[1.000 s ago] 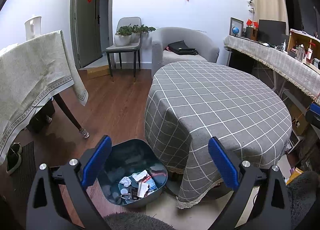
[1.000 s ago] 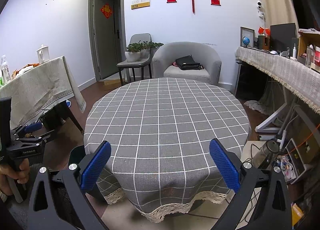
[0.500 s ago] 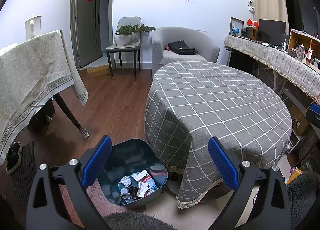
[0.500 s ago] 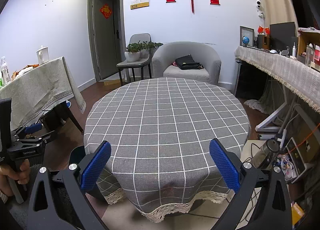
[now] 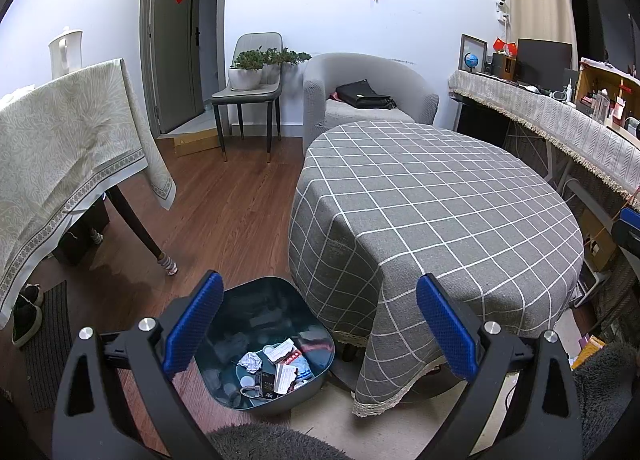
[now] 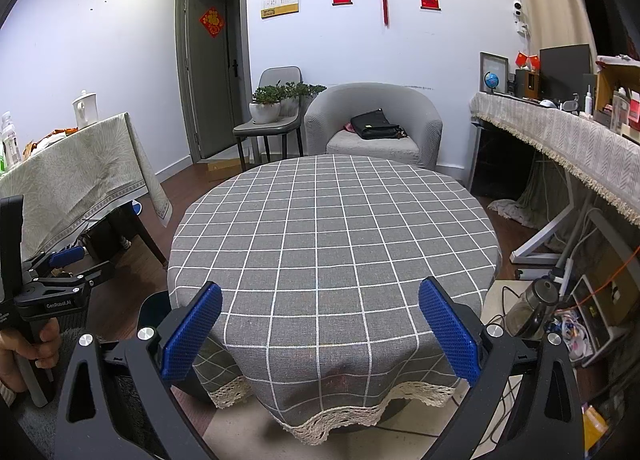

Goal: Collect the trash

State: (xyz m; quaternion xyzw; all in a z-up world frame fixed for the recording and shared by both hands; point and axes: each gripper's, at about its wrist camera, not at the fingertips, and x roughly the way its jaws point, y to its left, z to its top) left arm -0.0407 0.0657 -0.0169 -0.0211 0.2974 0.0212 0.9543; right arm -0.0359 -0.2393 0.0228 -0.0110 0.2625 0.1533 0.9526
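Left hand-held gripper [image 5: 318, 322], jaws spread wide with nothing between the blue textured pads, held above the floor beside a round worktop [image 5: 436, 199] draped in a grey cloth with a white grid and a lace hem. Directly below and between the fingers stands the trash bin [image 5: 316, 324], a dark teal container with rounded corners and glossy inner walls, set on the wooden floor [image 5: 232, 211] and touching or very nearly touching the hanging edge of the cloth. The trash [image 5: 276, 370] lies in a loose heap at the bottom of the bin, towards its near right corner: a crumpled white paper ball, several flat white and red-printed wrappers or cartons, a small dark packet, a piece of blue-and-white packaging and a pale round lid or disc; finer detail cannot be read. Right hand-held gripper [image 6: 319, 330], likewise released and empty, faces the same worktop from its near edge, the pads framing the cloth's front drop. At the left margin of the right wrist view a hand [image 6: 24, 352] grips the handle of the left tool. Background: a grey armchair [image 6: 374, 121] carrying a black bag [image 6: 374, 125], a chair bearing potted plants [image 6: 276, 99], a side table under a pale patterned cloth [image 5: 60, 147], and a long cluttered counter [image 6: 568, 135] along the right wall.
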